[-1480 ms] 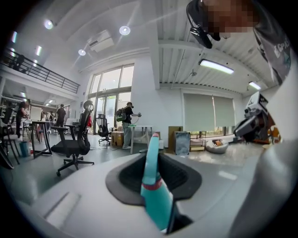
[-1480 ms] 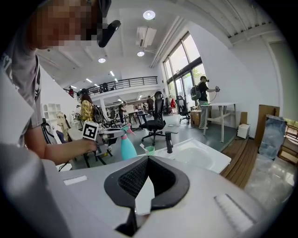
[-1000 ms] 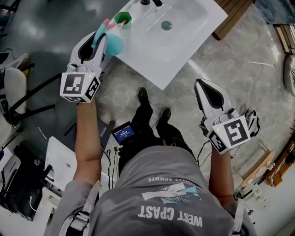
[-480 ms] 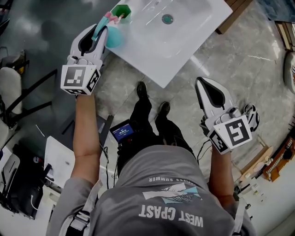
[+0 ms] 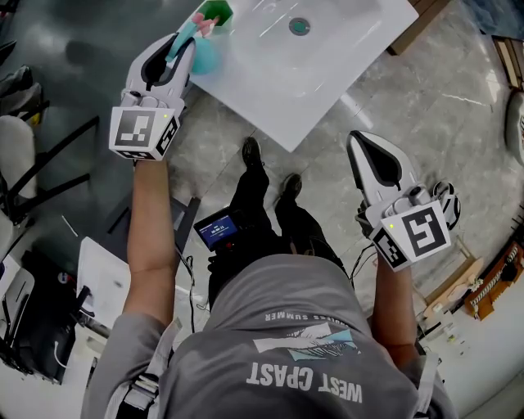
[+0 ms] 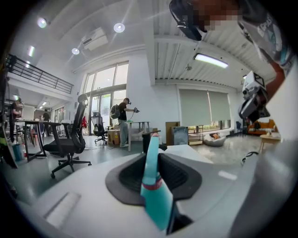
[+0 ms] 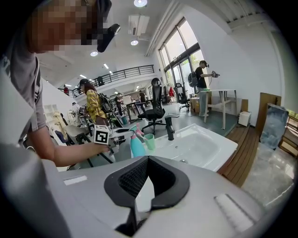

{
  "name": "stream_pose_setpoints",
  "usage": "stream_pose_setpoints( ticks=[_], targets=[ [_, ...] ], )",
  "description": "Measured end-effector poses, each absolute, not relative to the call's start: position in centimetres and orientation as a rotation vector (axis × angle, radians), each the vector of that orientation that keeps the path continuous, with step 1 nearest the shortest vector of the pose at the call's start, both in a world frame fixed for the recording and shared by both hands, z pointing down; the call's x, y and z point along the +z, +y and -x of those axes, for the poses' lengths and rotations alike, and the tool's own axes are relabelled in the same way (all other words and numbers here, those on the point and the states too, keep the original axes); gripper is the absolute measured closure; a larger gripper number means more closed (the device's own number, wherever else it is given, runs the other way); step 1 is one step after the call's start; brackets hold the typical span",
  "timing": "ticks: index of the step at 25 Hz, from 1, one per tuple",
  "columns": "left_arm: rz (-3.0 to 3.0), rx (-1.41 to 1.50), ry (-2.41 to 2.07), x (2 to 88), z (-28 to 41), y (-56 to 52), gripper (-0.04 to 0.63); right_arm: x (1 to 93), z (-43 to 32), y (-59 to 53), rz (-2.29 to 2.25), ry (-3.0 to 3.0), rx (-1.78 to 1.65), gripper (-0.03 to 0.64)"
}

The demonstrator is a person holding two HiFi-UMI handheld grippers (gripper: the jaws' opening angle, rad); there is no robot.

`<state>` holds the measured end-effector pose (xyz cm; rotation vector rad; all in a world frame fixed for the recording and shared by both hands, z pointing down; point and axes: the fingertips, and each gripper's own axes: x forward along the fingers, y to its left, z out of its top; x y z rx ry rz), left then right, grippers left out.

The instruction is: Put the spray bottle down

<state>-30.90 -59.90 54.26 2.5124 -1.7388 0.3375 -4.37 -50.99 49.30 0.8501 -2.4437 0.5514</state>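
A teal spray bottle (image 5: 201,54) with a pink nozzle is upright at the left corner of the white sink (image 5: 270,78). My left gripper (image 5: 177,46) is shut on its neck, and the teal trigger part (image 6: 152,181) fills the gap between the jaws. In the right gripper view the bottle (image 7: 137,145) stands at the sink's (image 7: 200,146) near edge, and I cannot tell whether its base touches. My right gripper (image 5: 354,144) hangs over the floor right of the sink, jaws together, with nothing in it.
A green cup (image 5: 217,12) stands on the sink just behind the bottle, and a black faucet (image 7: 170,128) rises further along the rim. The person's legs and shoes (image 5: 254,151) are below the sink's front corner. Office chairs (image 6: 70,139) stand on the left.
The left gripper has sunk a little with the bottle at the sink's left corner. The right gripper has hardly moved.
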Motion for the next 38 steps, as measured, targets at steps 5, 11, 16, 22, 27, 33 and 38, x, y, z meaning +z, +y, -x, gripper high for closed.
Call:
stream_pose_setpoints(
  ticks=[5,11,16,22,27,33,38],
  targets=[
    [-2.534,0.351,-1.737,54.3,30.7,-60.1,0.511,49.2,4.4,-51.1,-0.848,-2.446,0.550,0.616],
    [-2.556,0.382,-1.711,54.5,30.2,-60.1,0.506,49.0,4.3,-50.9,-0.852,-2.452,0.545,0.617],
    [-2.583,0.422,-1.661,54.5,29.5,-59.7,0.444,48.4,4.1,-50.7,-0.856,-2.465,0.531,0.617],
    [-2.583,0.459,-1.667,53.7,29.7,-58.8,0.360,47.3,4.2,-50.4,-0.853,-2.489,0.510,0.616],
    [-2.587,0.478,-1.691,52.1,29.9,-57.4,0.330,46.0,3.8,-49.5,-0.858,-2.513,0.485,0.616],
    [-2.617,0.425,-1.773,46.9,29.3,-54.4,0.368,43.2,2.8,-48.2,-0.878,-2.561,0.434,0.615],
    [-2.669,0.356,-1.863,40.1,28.4,-50.0,0.523,39.9,1.8,-46.8,-0.896,-2.618,0.360,0.616]
  ],
)
